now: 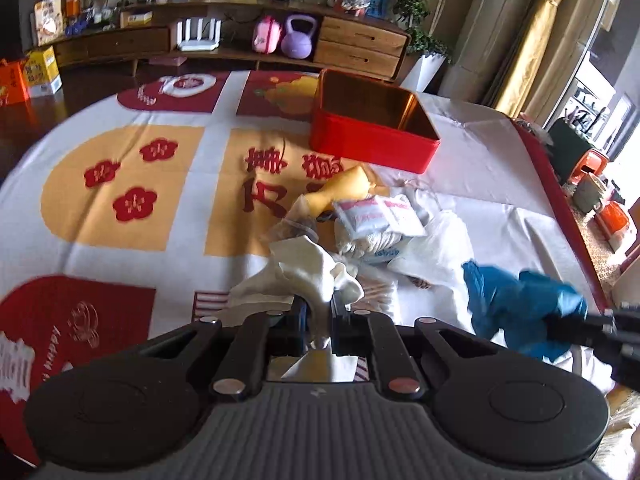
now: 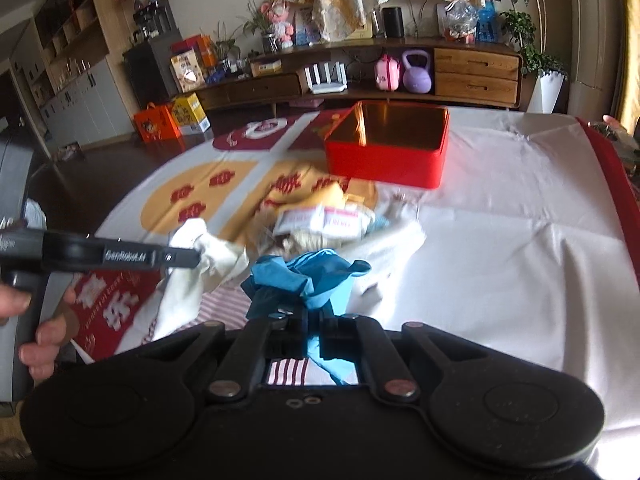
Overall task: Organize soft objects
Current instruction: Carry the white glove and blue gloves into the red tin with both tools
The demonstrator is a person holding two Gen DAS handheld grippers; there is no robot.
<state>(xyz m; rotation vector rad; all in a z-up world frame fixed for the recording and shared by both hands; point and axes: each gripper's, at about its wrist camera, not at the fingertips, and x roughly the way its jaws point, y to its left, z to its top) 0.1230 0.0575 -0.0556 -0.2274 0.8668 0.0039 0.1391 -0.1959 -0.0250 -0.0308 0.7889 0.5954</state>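
My left gripper (image 1: 319, 312) is shut on a cream cloth (image 1: 304, 268), lifted above the covered table. My right gripper (image 2: 314, 322) is shut on a crumpled blue cloth (image 2: 304, 276), also raised. In the left wrist view that blue cloth (image 1: 520, 308) hangs from the right gripper at the right edge. In the right wrist view the left gripper (image 2: 192, 258) reaches in from the left with the cream cloth (image 2: 208, 256). Between them lies a pile of soft things: white packets (image 1: 376, 214), a yellow pouch (image 1: 344, 190) and white fabric (image 1: 436, 248). An open red tin box (image 1: 372, 128) stands behind the pile.
A printed red, yellow and white cloth (image 1: 132, 192) covers the table. Behind it runs a low wooden cabinet (image 1: 360, 46) with a purple kettlebell (image 1: 298, 38) and a pink case (image 1: 266, 34). A person's hand (image 2: 44, 332) holds the left gripper's handle. Cluttered items sit beyond the table's right edge (image 1: 600, 196).
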